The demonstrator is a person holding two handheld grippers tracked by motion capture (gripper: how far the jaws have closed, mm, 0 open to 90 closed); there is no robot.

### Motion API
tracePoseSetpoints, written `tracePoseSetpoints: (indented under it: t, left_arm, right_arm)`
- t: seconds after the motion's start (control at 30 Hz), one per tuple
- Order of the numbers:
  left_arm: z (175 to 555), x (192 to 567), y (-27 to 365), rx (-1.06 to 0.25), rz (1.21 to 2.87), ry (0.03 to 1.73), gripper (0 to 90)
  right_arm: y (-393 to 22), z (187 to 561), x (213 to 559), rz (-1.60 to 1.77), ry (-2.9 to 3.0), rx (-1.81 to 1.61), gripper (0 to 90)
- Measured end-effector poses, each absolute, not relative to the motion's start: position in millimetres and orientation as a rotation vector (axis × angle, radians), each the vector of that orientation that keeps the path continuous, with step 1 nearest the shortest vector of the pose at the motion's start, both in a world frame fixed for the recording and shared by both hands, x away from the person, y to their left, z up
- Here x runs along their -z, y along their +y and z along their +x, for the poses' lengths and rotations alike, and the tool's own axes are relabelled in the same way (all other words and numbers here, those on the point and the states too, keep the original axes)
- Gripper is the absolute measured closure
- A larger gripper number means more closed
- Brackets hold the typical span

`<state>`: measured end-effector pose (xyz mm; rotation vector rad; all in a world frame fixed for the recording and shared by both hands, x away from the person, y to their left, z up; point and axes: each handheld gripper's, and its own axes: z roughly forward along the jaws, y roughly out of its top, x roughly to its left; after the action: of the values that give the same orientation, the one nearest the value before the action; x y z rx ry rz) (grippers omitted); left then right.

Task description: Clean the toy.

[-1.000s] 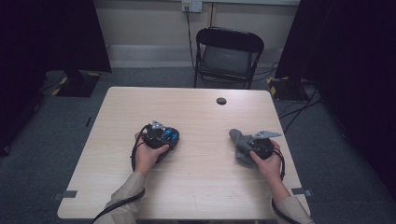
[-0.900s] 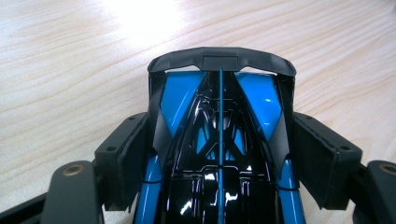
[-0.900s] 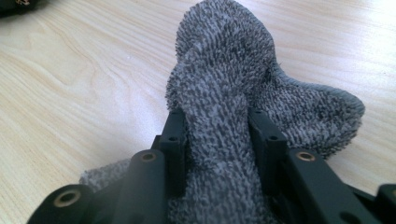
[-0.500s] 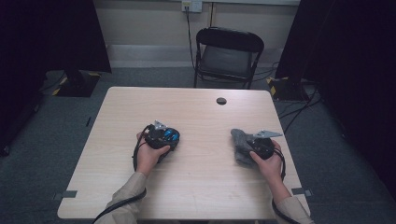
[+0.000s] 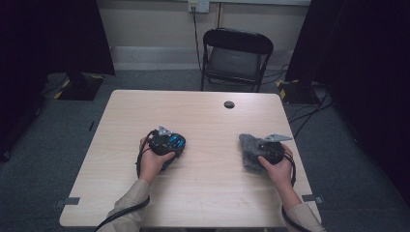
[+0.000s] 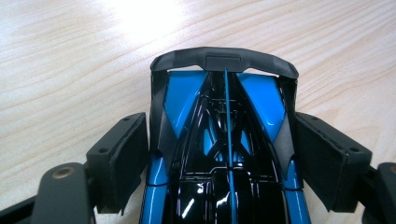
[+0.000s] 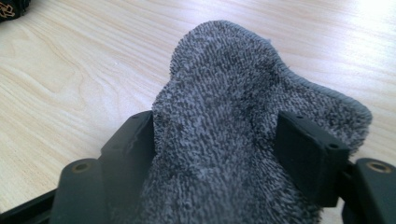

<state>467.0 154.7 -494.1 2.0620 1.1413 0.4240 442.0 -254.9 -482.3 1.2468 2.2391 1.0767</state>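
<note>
Now the left claw [image 6: 224, 154] stands around a blue and black toy car [image 6: 224, 140] on the left part of the table [image 5: 203, 111]. Its jaws have just been opening; the left pad is clearly apart from the car's side, the right one lies just beside it. Meanwhile the right claw [image 7: 219, 154] has also just been opening, with a grey towel [image 7: 243, 121] bunched between its jaws on the right part of the table; whether the pads press the cloth is not clear.
</note>
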Motion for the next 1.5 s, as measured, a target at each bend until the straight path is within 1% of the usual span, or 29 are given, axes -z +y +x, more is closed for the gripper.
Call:
tracePoseSetpoints:
  t: [0.17, 0.23, 0.5, 0.73, 0.9, 1.0, 1.27, 1.5]
  left_arm:
    - [467.1, 490.1, 153.5, -0.444, 2.083, 1.126, 21.2]
    - [467.5, 487.7, 153.1, -0.439, 2.063, 1.132, 20.9]
    - [466.4, 476.7, 157.6, -0.434, 2.022, 1.15, 19.0]
    - [460.8, 466.6, 164.4, -0.431, 2.018, 1.145, 18.5]
    - [454.7, 458.1, 170.6, -0.4, 2.004, 1.138, 18.0]
    - [449.1, 454.9, 173.7, -0.387, 1.996, 1.127, 16.1]
    - [438.8, 452.5, 182.8, -0.377, 2.002, 1.108, 16.0]
    - [429.0, 446.7, 194.4, -0.343, 2.008, 1.113, 15.9]
  right_arm:
    - [-257.9, 441.7, 477.2, 1.241, 2.239, -1.074, 25.8]
    - [-259.4, 441.3, 475.3, 1.239, 2.243, -1.074, 25.0]
    - [-262.8, 440.0, 470.1, 1.24, 2.245, -1.085, 24.6]
    - [-259.9, 438.3, 464.9, 1.218, 2.252, -1.085, 24.0]
    - [-257.9, 436.2, 459.3, 1.227, 2.249, -1.11, 22.3]
    - [-256.8, 434.9, 454.7, 1.218, 2.259, -1.117, 20.6]
    - [-254.0, 429.8, 447.5, 1.207, 2.289, -1.139, 18.6]
    - [-256.6, 421.5, 442.9, 1.176, 2.309, -1.139, 18.4]
